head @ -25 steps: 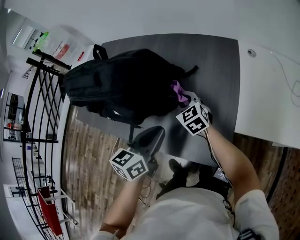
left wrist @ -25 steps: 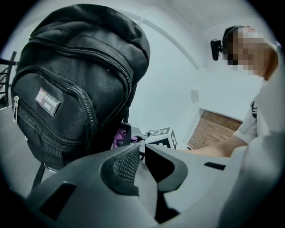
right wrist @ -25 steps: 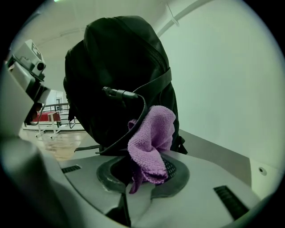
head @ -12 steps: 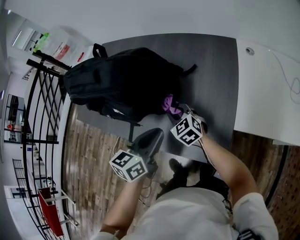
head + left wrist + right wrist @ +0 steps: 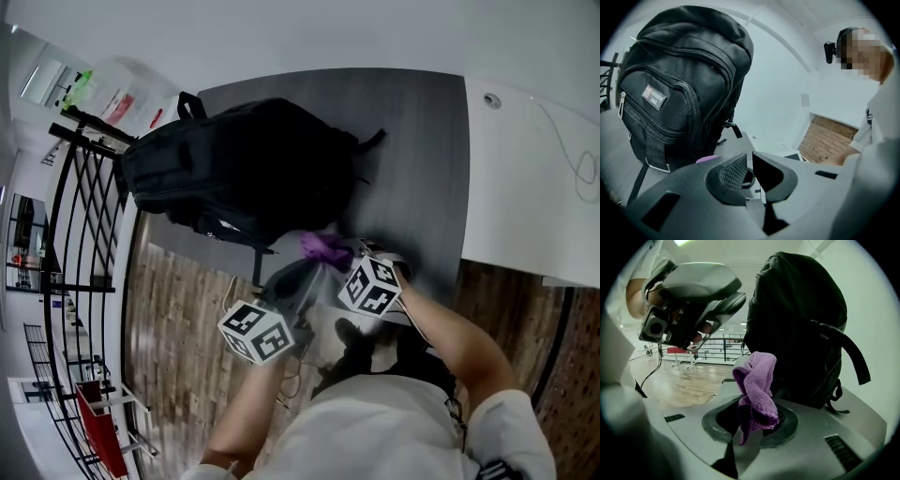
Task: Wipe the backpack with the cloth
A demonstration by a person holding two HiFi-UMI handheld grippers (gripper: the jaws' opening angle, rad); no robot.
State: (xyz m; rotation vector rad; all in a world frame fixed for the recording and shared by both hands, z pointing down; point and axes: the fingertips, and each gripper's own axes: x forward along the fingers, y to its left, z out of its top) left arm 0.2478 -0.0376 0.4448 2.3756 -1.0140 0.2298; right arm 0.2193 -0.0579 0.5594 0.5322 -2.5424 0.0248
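A black backpack [image 5: 239,169] lies on the dark grey table [image 5: 422,150]; it fills the left of the left gripper view [image 5: 679,84] and the middle of the right gripper view [image 5: 797,319]. My right gripper [image 5: 339,255] is shut on a purple cloth [image 5: 325,247], which bunches up between its jaws [image 5: 757,390] just off the backpack's near side. My left gripper [image 5: 298,277] hangs at the table's near edge, its jaws almost together with nothing between them [image 5: 749,168]. A sliver of the purple cloth [image 5: 707,159] shows beside it.
A white desk [image 5: 534,159] with a cable abuts the table on the right. A black metal railing [image 5: 84,216] runs along the left. Wood-plank floor [image 5: 178,319] lies below the table's near edge.
My right gripper has drawn the purple cloth down and left along the backpack's near side, toward the table's near edge and the left gripper. The left gripper has stayed put.
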